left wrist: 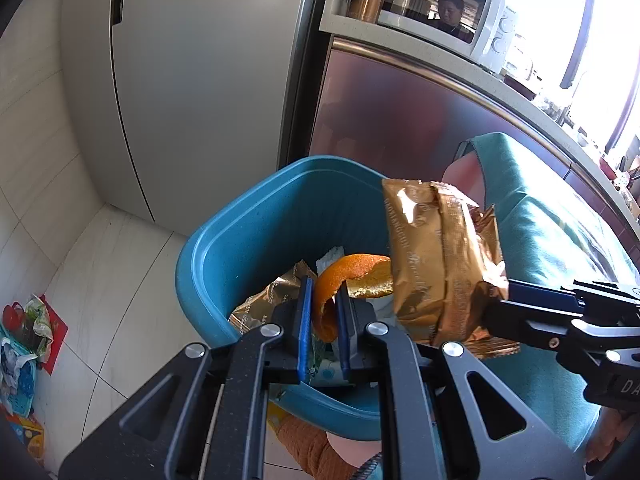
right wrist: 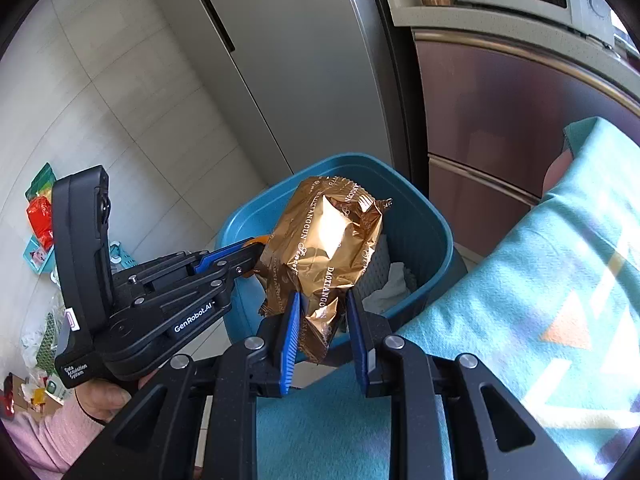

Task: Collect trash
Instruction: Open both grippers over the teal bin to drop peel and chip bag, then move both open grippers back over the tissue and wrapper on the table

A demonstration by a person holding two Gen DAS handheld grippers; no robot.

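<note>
A curl of orange peel [left wrist: 344, 280] is pinched in my left gripper [left wrist: 323, 300], which hangs over the near rim of a blue waste bin [left wrist: 208, 264]. My right gripper [right wrist: 323, 304] is shut on a crumpled gold snack wrapper [right wrist: 328, 240] held above the same blue waste bin [right wrist: 424, 236]. The gold snack wrapper [left wrist: 436, 264] also shows at the right of the left wrist view, with the right gripper's fingers [left wrist: 536, 300] behind it. The left gripper [right wrist: 244, 256] reaches in from the left in the right wrist view. Another gold wrapper [left wrist: 260, 304] and white paper lie inside the bin.
A teal cloth [right wrist: 540, 280] covers a surface right of the bin. Grey cabinet doors [left wrist: 192, 80] stand behind it, and a microwave [left wrist: 440, 16] sits on a counter. Scattered litter [left wrist: 24, 328] lies on the tiled floor at the left. A hand in a pink sleeve [right wrist: 96, 400] holds the left gripper.
</note>
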